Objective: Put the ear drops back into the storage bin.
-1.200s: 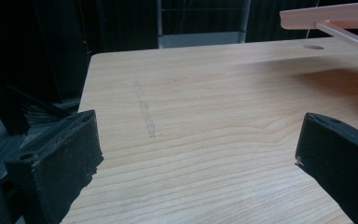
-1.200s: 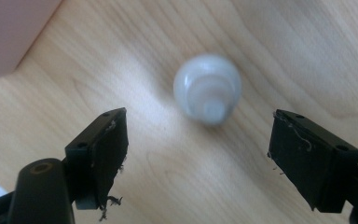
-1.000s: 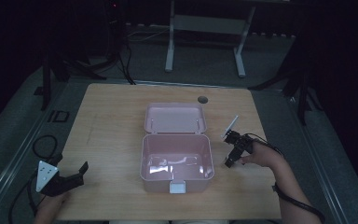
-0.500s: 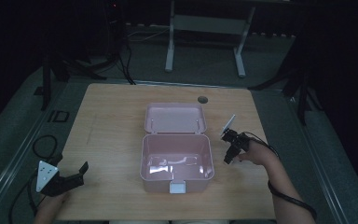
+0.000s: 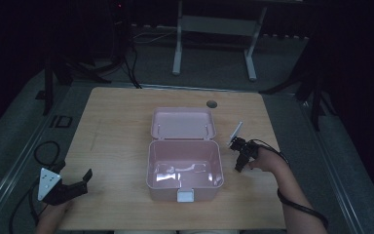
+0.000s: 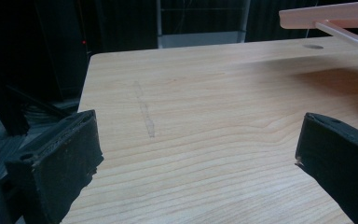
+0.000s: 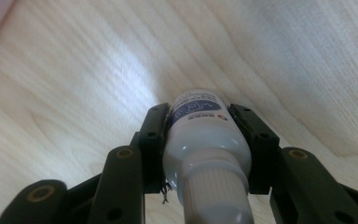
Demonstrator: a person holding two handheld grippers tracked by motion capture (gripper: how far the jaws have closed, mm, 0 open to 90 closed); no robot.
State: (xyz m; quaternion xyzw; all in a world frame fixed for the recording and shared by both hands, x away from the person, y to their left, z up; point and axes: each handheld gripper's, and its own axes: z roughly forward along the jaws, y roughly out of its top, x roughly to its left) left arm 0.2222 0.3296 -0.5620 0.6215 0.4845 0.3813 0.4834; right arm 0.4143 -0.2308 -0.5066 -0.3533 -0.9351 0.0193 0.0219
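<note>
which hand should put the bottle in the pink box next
Right. The right gripper is shut on the bottle beside the open box; the left gripper sits open, away at the table's near-left edge.

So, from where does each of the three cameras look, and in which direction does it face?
High view: above the person's side, facing forward and down on the light wooden table; both forearms, left tongs, right tongs.
Left gripper view: on the left tongs, low, facing across the table; its jaws stand wide apart.
Right gripper view: on the right tongs, facing down at the tabletop; its jaws, just closed, clamp a small white plastic bottle.
Shared: high and left gripper views both show the open pink plastic box.
</note>
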